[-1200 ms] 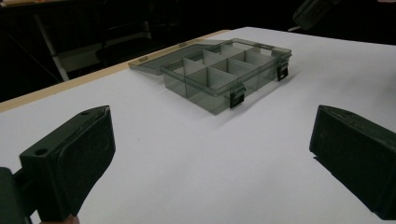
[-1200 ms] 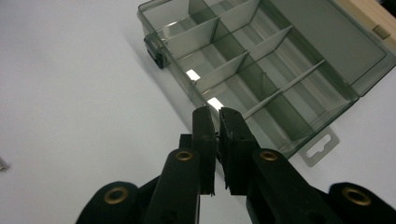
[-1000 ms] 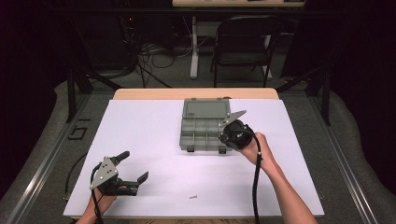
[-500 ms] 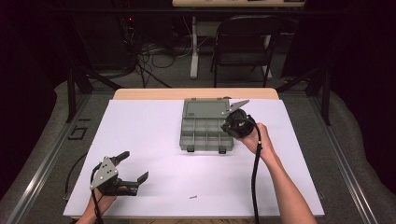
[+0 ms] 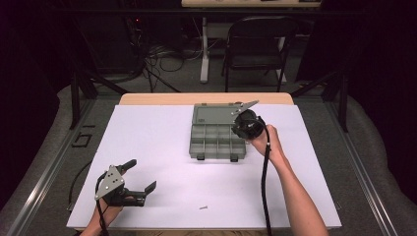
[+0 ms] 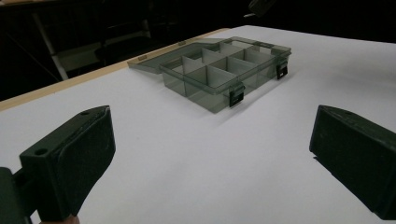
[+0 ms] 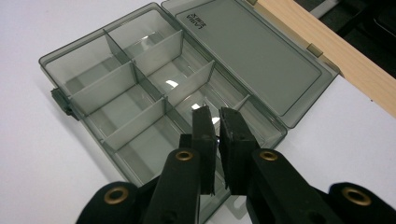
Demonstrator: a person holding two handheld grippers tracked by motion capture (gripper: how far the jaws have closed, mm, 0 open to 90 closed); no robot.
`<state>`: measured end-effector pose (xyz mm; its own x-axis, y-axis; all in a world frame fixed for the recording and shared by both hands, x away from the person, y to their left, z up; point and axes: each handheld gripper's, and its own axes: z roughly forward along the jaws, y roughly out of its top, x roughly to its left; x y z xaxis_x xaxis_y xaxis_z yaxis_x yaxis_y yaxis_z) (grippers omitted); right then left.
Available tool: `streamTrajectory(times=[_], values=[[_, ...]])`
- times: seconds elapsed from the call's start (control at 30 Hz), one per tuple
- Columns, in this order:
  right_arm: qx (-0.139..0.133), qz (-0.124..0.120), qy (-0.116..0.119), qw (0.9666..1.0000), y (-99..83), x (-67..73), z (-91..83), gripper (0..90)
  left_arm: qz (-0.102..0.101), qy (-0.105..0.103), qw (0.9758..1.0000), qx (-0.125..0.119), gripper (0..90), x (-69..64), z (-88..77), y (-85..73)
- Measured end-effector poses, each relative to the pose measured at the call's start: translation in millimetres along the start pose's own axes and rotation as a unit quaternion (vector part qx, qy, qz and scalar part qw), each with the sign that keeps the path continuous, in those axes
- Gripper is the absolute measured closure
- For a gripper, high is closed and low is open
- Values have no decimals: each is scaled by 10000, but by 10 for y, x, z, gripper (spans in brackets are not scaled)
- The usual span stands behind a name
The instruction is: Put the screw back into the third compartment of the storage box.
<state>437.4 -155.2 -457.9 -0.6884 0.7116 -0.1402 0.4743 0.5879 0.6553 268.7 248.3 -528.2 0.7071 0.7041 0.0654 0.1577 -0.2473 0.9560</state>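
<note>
White paper covers the table (image 5: pixel 147 137) in front of me, with a strip of bare wood showing along its far edge and a dark room with a folding chair (image 5: pixel 255 44) beyond. Taking the organizer box (image 5: pixel 216 140) as my landmark: it sits on the paper toward the far side of the table, a smoky grey see-through plastic case lying open. Its flat lid (image 7: pixel 252 51) is folded back toward the wooden strip, hinged along the far side, with small print near one corner. Thin dividers split the tray into small compartments, which look bare in the right gripper view, though glare on the floor hides some of it. Two dark latches (image 6: pixel 236 94) hang on the box's near wall.

My right gripper (image 5: pixel 242 129) hovers over the box's right end, its jaws pressed nearly together with only a thin slit between them; I see nothing pinched there. My left gripper (image 5: pixel 140 178) rests well away from the box, near the table's near-left corner, jaws spread wide and holding nothing. A tiny screw (image 5: pixel 203 207) lies on the paper nearer me than the box, well apart from it.
</note>
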Motion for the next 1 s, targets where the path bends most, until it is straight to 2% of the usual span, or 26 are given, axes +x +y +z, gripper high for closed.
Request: streamTrajectory(times=[0.4,0.53,0.6,0.63,0.67,0.77,0.9,1.0], values=[[80,-10,57,10000,56,1,259,855,10,-24,10000,9,1,0,-11,3],[220,-16,55,9997,68,12,390,854,-8,5,10000,-16,1,3,-9,-1],[261,-49,46,9996,70,7,404,854,0,3,10000,-14,1,1,-9,0],[325,56,39,9994,67,14,423,854,8,-10,10000,1,1,1,-13,2],[286,-16,51,9996,67,1,446,854,16,-4,10000,-6,1,-1,-14,2],[373,11,43,9993,61,-9,500,853,4,2,10000,-19,1,1,-17,1],[328,-5,78,9994,55,-17,545,844,9,-2,10000,-16,1,4,-17,1],[323,81,103,9994,49,-19,545,819,1,0,10000,-21,1,3,-9,0]])
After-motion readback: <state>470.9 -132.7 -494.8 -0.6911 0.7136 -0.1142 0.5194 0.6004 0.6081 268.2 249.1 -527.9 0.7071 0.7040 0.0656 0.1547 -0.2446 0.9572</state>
